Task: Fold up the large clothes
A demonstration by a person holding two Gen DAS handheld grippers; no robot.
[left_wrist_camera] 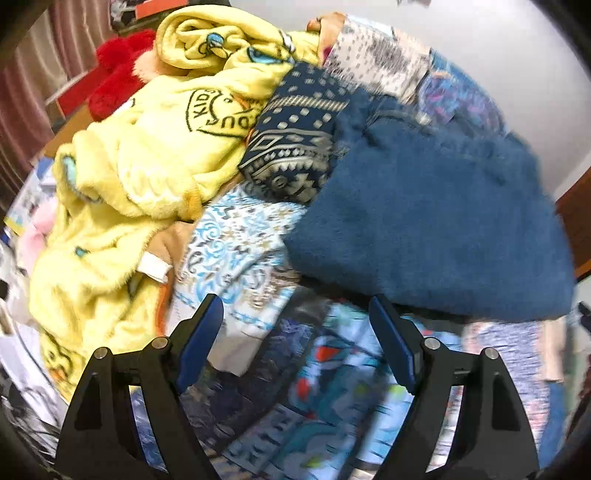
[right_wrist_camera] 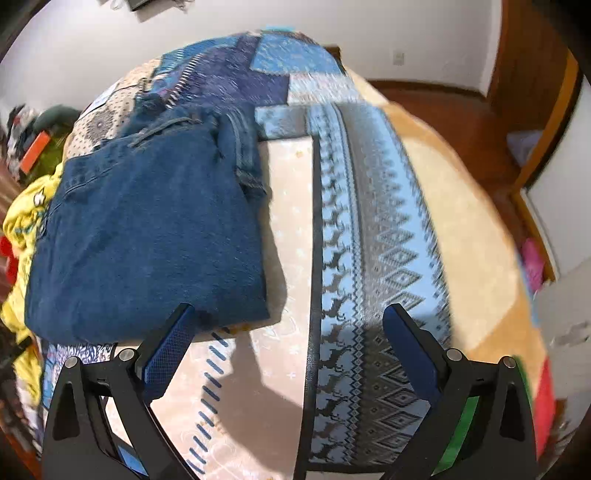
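Folded blue jeans (left_wrist_camera: 436, 221) lie on the patterned bedspread (left_wrist_camera: 240, 236), to the upper right in the left wrist view. My left gripper (left_wrist_camera: 295, 310) hangs open just below and left of them, with only bedspread between its blue pads. In the right wrist view the same folded jeans (right_wrist_camera: 147, 236) sit at the left, on the patchwork bedspread (right_wrist_camera: 376, 229). My right gripper (right_wrist_camera: 290, 314) is open wide; its left fingertip (right_wrist_camera: 183, 317) lies by the jeans' near edge, whether touching I cannot tell. Nothing is between its fingers.
A crumpled yellow fleece garment (left_wrist_camera: 147, 155) and a navy patterned cloth (left_wrist_camera: 295, 147) are heaped left of the jeans, with a red plush thing (left_wrist_camera: 118, 77) behind. Wooden floor (right_wrist_camera: 461, 118) and a white wall (right_wrist_camera: 258, 18) lie beyond the bed. A wooden door frame (right_wrist_camera: 532, 140) stands at the right.
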